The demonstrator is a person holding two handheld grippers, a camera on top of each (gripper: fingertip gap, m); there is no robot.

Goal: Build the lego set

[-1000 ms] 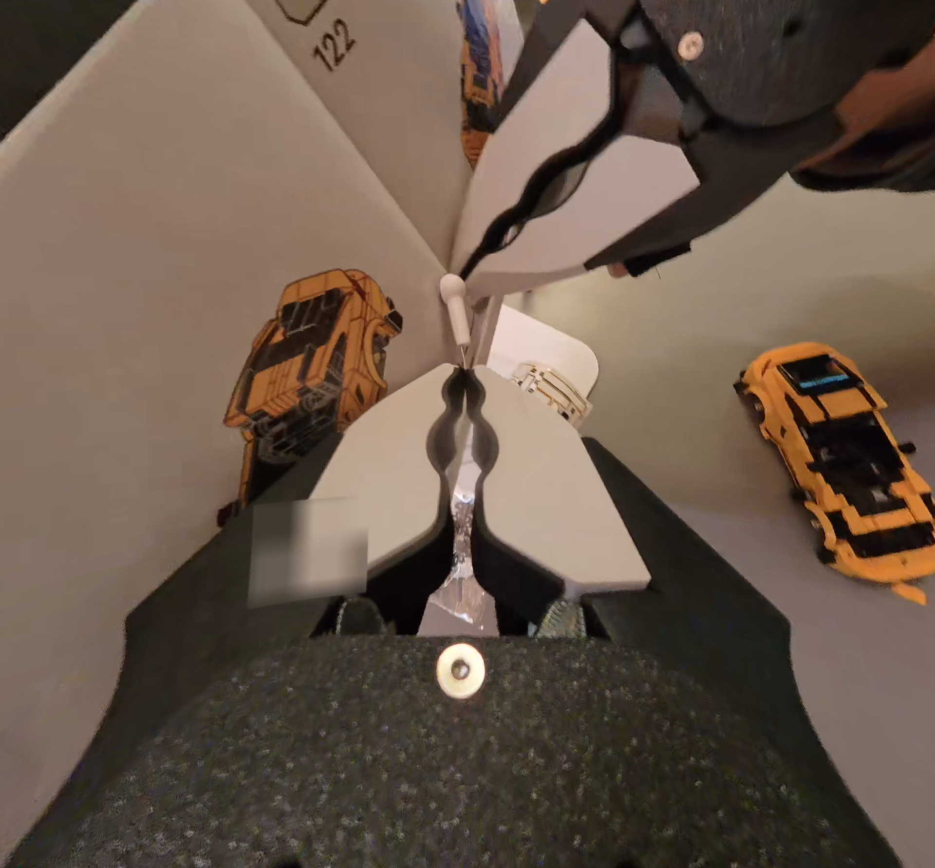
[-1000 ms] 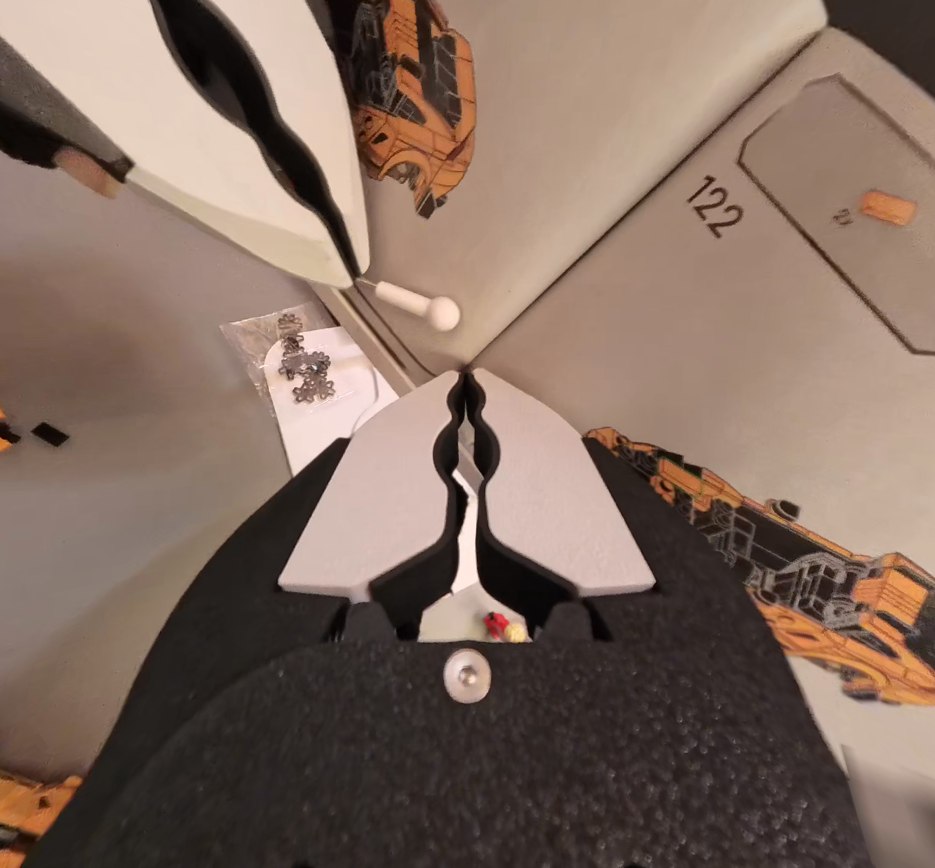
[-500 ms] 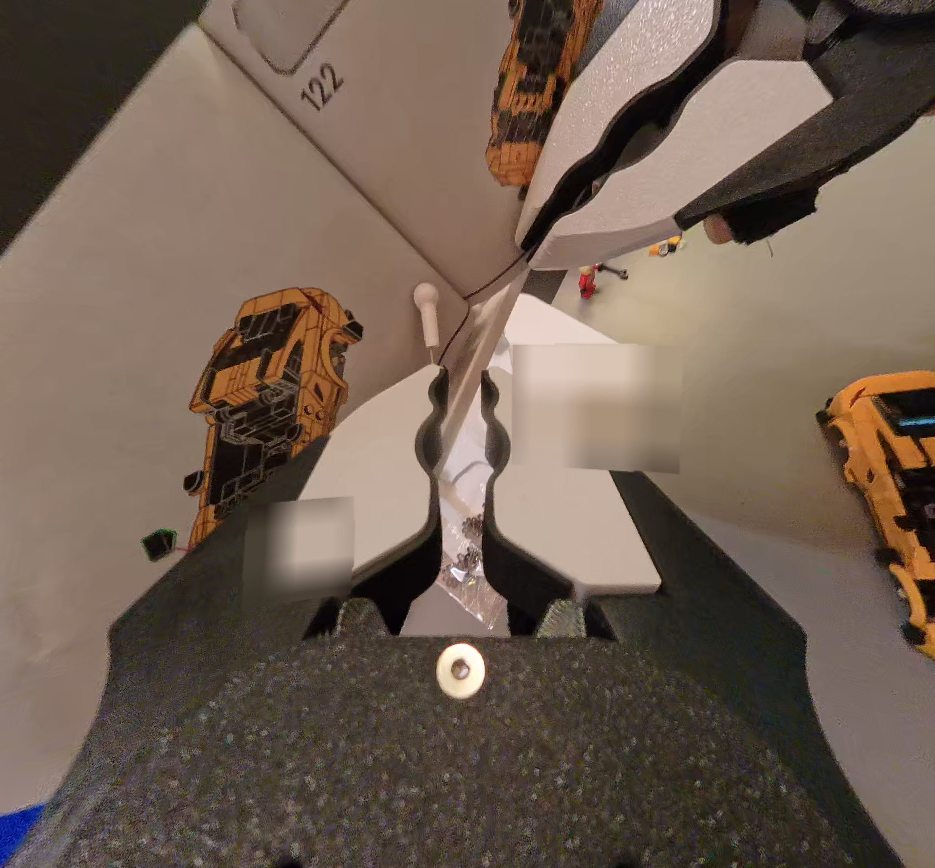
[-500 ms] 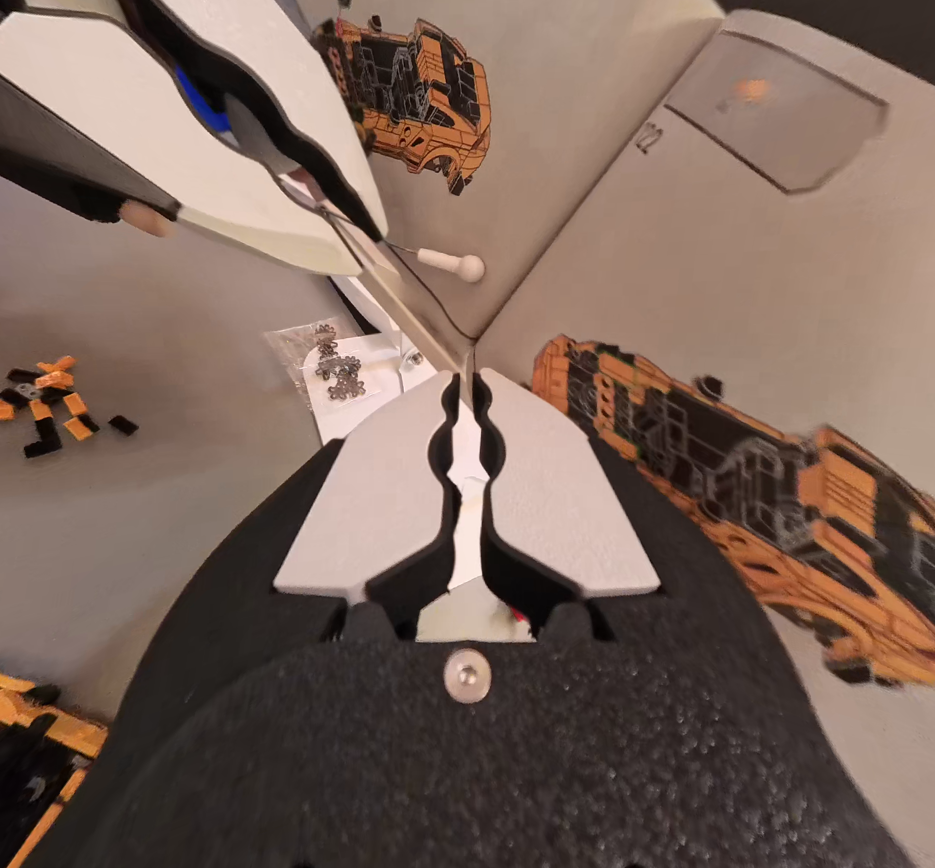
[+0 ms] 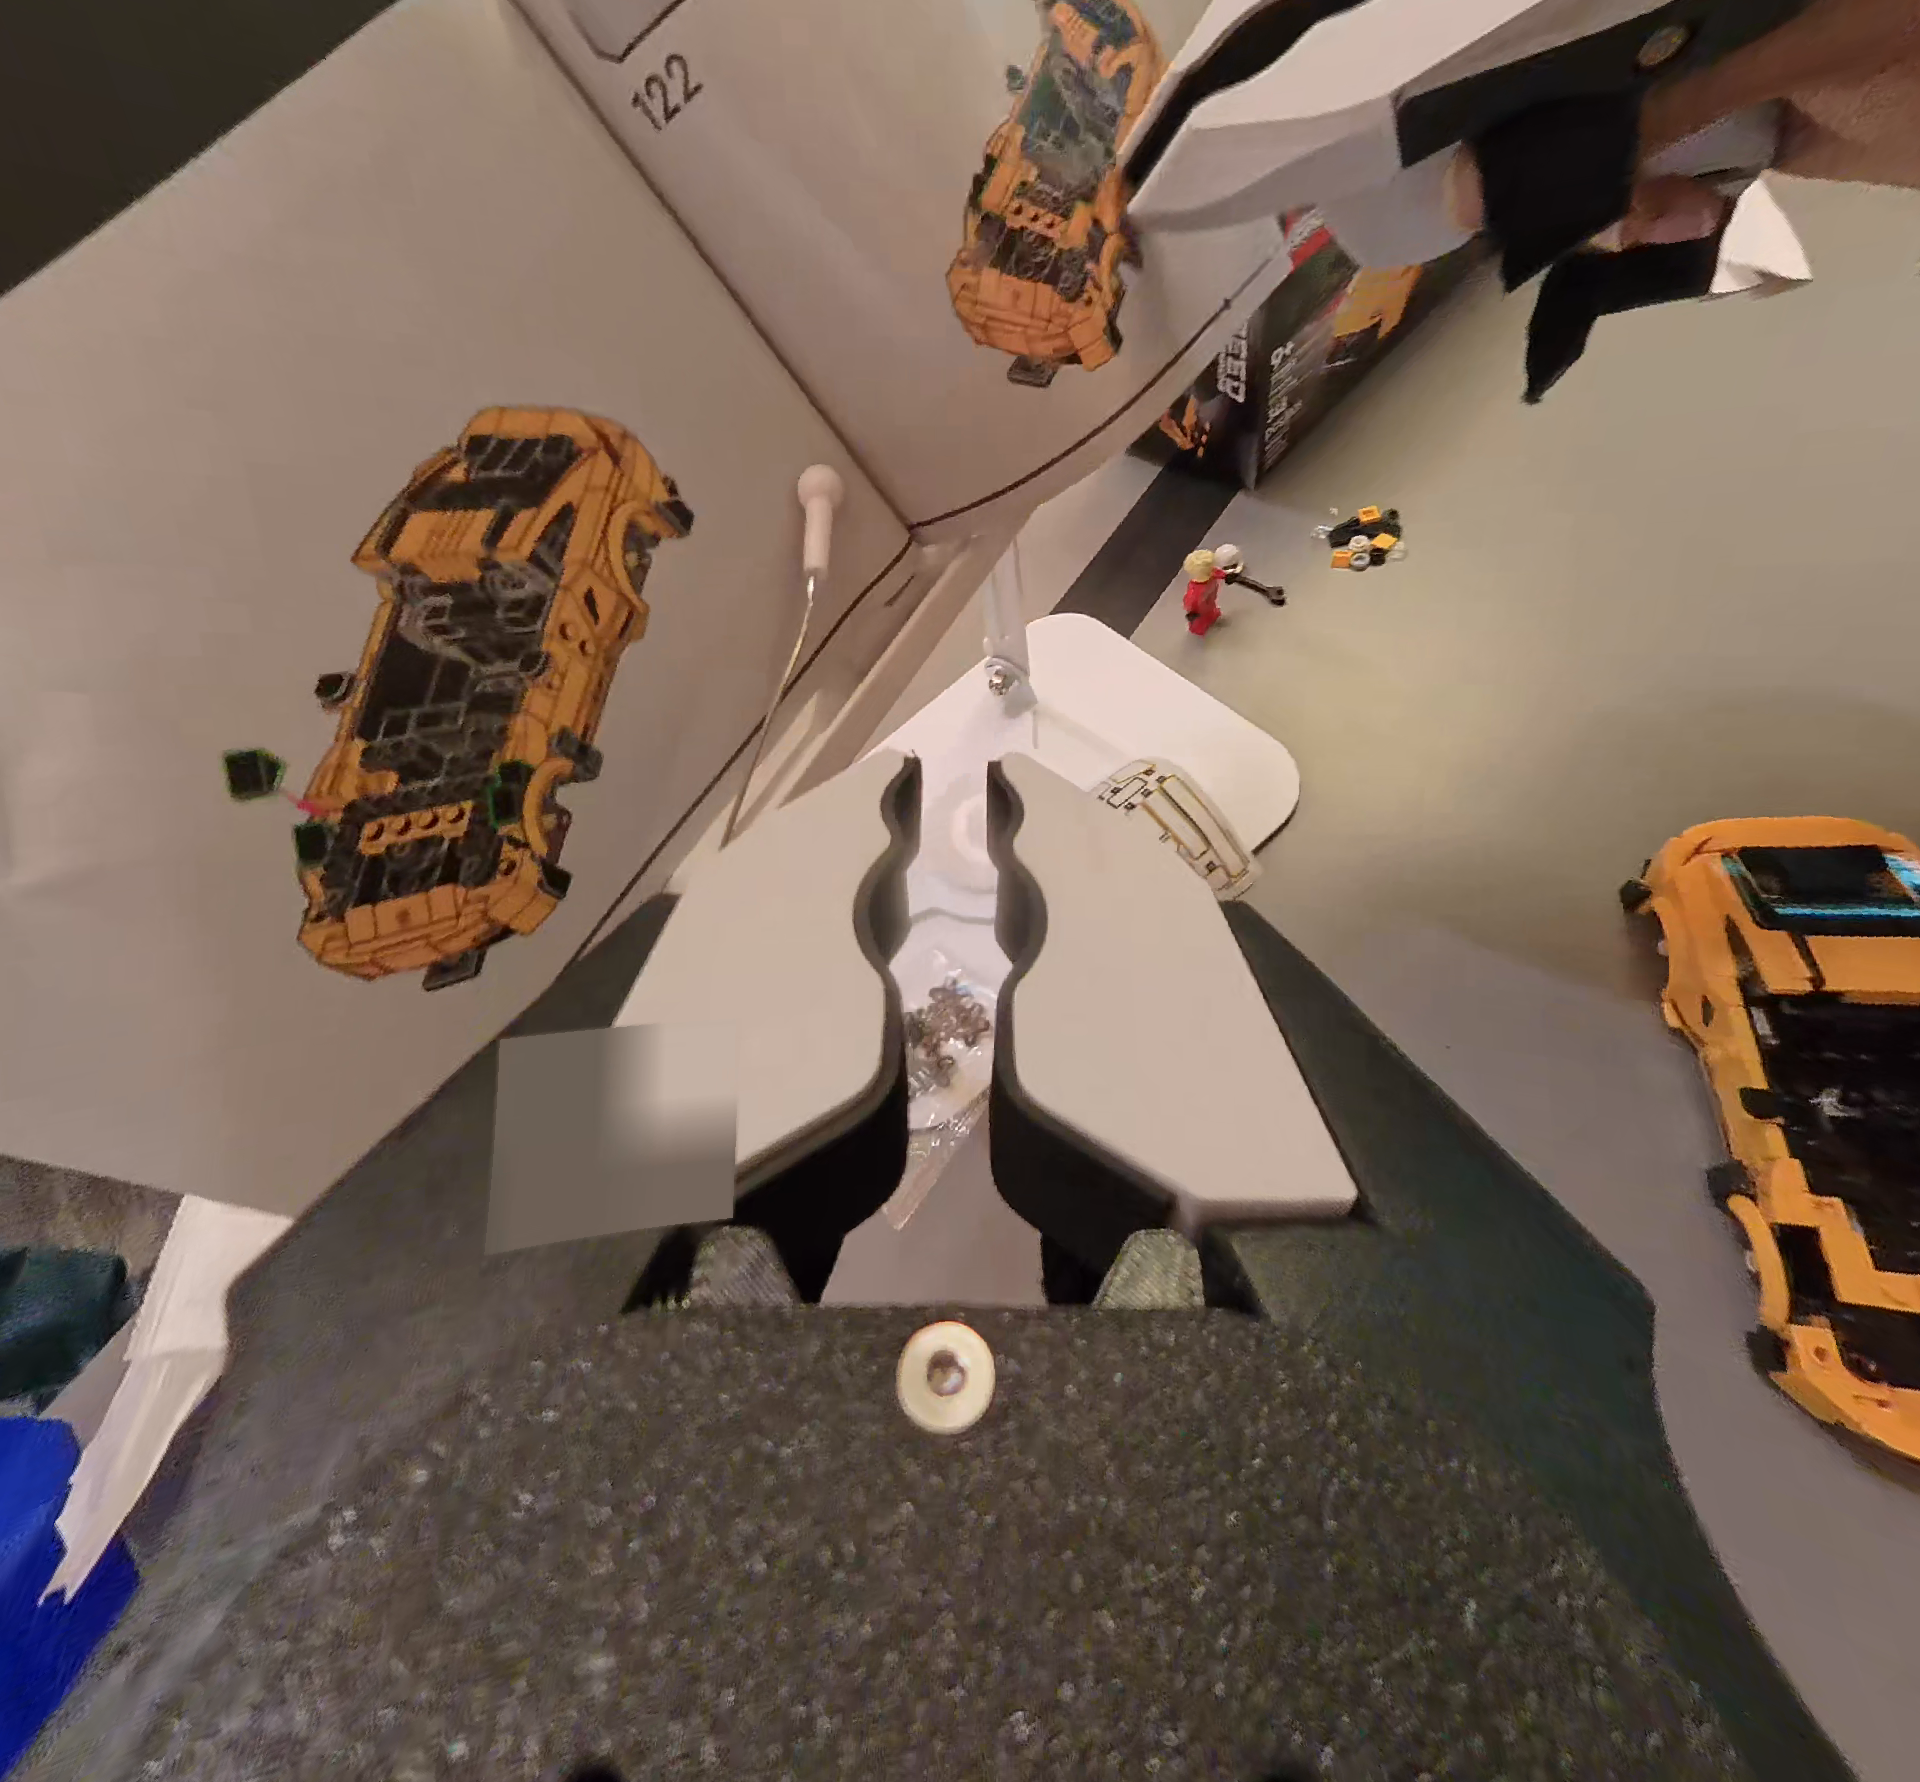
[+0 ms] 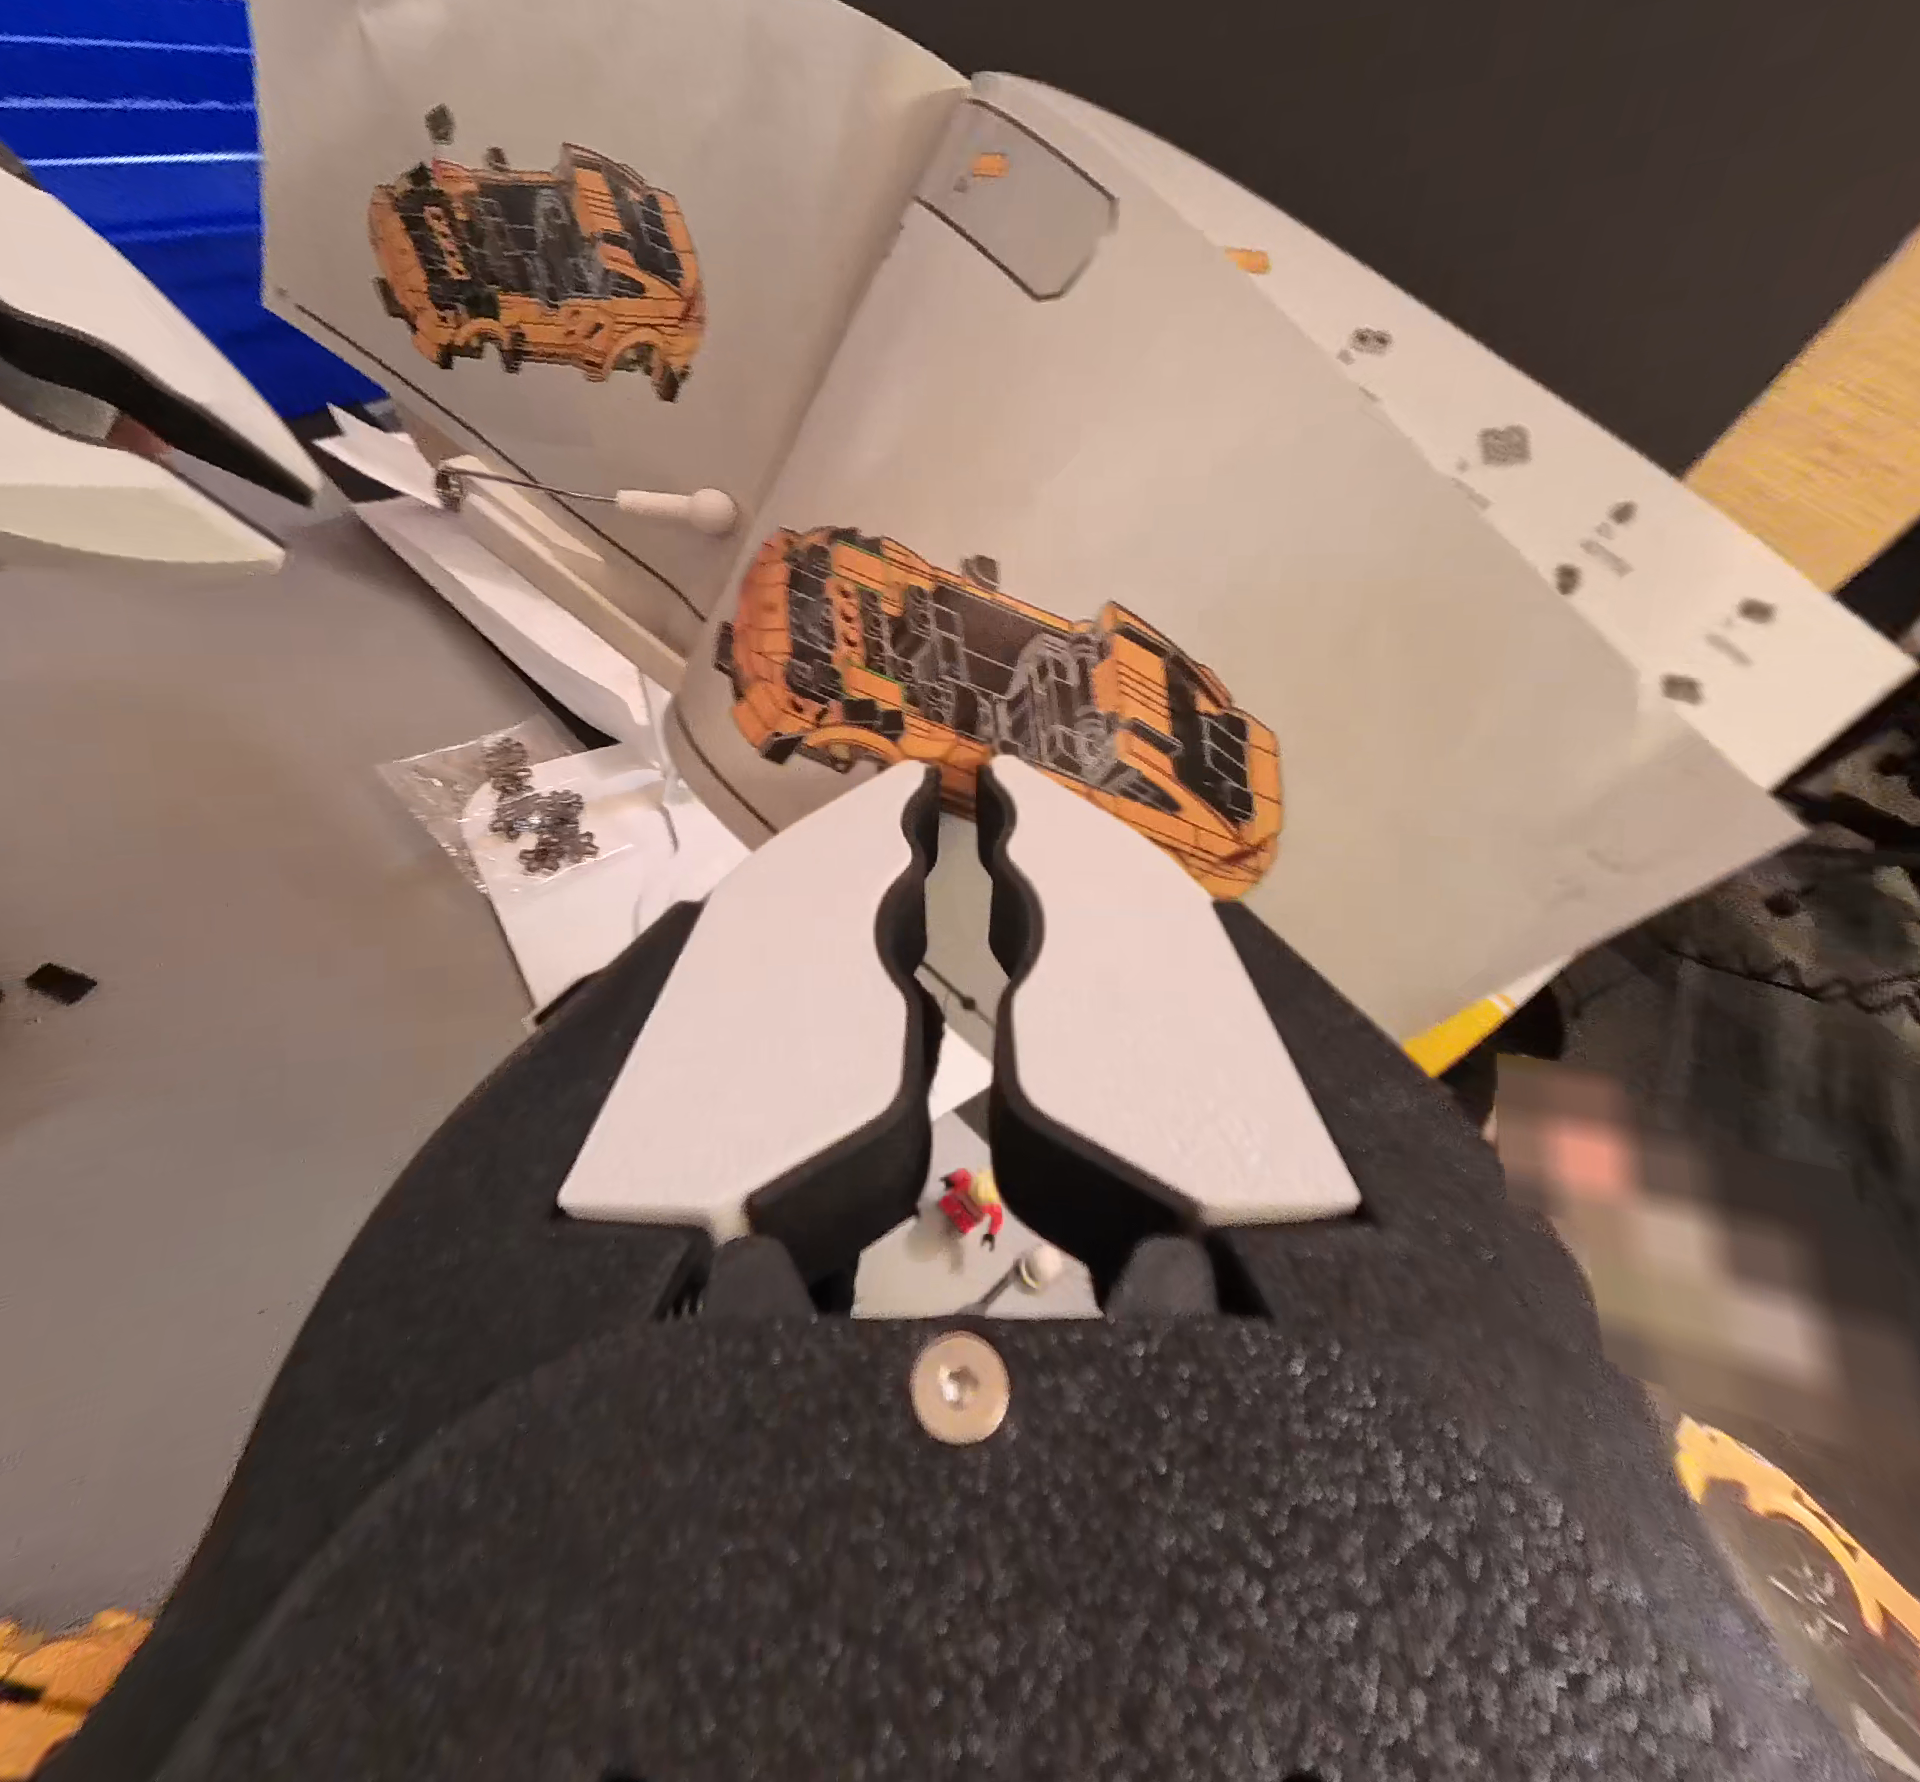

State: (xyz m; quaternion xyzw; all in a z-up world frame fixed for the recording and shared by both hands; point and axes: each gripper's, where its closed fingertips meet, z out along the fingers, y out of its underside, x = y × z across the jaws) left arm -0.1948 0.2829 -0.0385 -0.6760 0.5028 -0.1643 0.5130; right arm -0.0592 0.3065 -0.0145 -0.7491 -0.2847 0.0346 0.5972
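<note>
The instruction booklet (image 5: 436,298) stands open on a white stand, both pages showing drawings of the orange car; it also fills the right wrist view (image 6: 1091,444). A white-tipped clip arm (image 5: 819,498) rests on the left page near the fold. My left gripper (image 5: 951,776) is slightly open and empty, just in front of the booklet's lower edge. My right gripper (image 6: 956,776) is slightly open and empty, its tips at the right page's car drawing; it also shows in the left wrist view (image 5: 1403,70). The built orange Lego car (image 5: 1808,1109) sits on the grey table to the right.
The stand's white base (image 5: 1164,693) carries a sticker sheet (image 5: 1174,828) and a clear bag of small metal parts (image 6: 530,807). A red minifigure (image 5: 1205,589), loose orange and black pieces (image 5: 1361,537) and the set's box (image 5: 1278,361) lie beyond. Tip to tip, the grippers are about 15 cm apart.
Both grippers were shut on the booklet's pages near the fold. They have opened, let go and drawn back, and the booklet now stands spread open.
</note>
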